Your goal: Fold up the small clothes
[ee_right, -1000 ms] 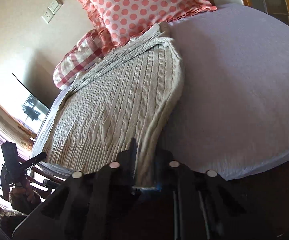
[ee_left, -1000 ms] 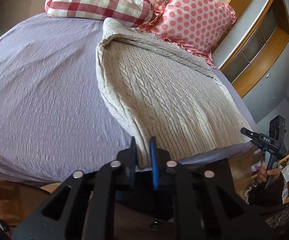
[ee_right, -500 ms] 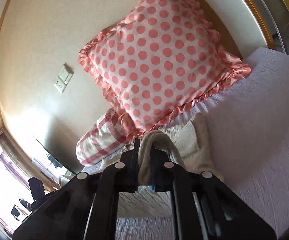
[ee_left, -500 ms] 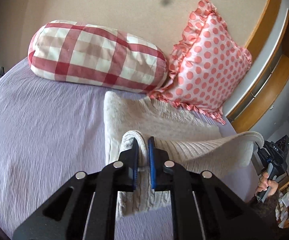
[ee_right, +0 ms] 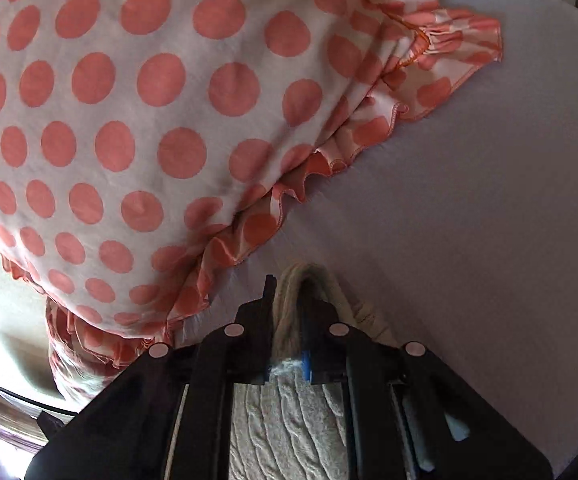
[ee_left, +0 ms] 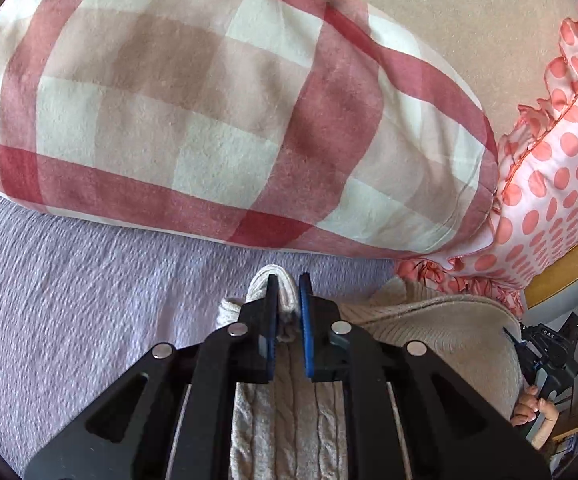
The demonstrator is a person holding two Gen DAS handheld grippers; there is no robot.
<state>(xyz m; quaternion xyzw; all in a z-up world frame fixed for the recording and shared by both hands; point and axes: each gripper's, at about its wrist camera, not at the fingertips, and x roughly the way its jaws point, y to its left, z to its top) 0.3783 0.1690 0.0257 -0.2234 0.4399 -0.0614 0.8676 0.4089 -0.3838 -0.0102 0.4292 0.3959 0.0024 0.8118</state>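
A beige cable-knit sweater (ee_left: 289, 432) lies on the lilac bed sheet (ee_left: 69, 300). My left gripper (ee_left: 287, 292) is shut on one corner of its hem, held low just in front of the checked pillow. My right gripper (ee_right: 289, 296) is shut on the other hem corner of the sweater (ee_right: 289, 420), close under the polka-dot pillow. The sweater is doubled over, its hem carried up to the pillow end. In the left wrist view the folded cloth (ee_left: 449, 328) bulges to the right, where the right gripper's body (ee_left: 549, 356) and a hand show.
A red-and-white checked bolster pillow (ee_left: 209, 112) fills the left wrist view. A pink polka-dot frilled pillow (ee_right: 129, 120) fills the right wrist view, also at right (ee_left: 561, 184). Bare sheet (ee_right: 469, 220) lies to the right. A wooden headboard edge (ee_left: 569, 264) is at far right.
Both grippers have carried the sweater's hem from the bed's foot edge up over the sweater to the pillows and lowered it, folding the sweater in half. Both stayed shut.
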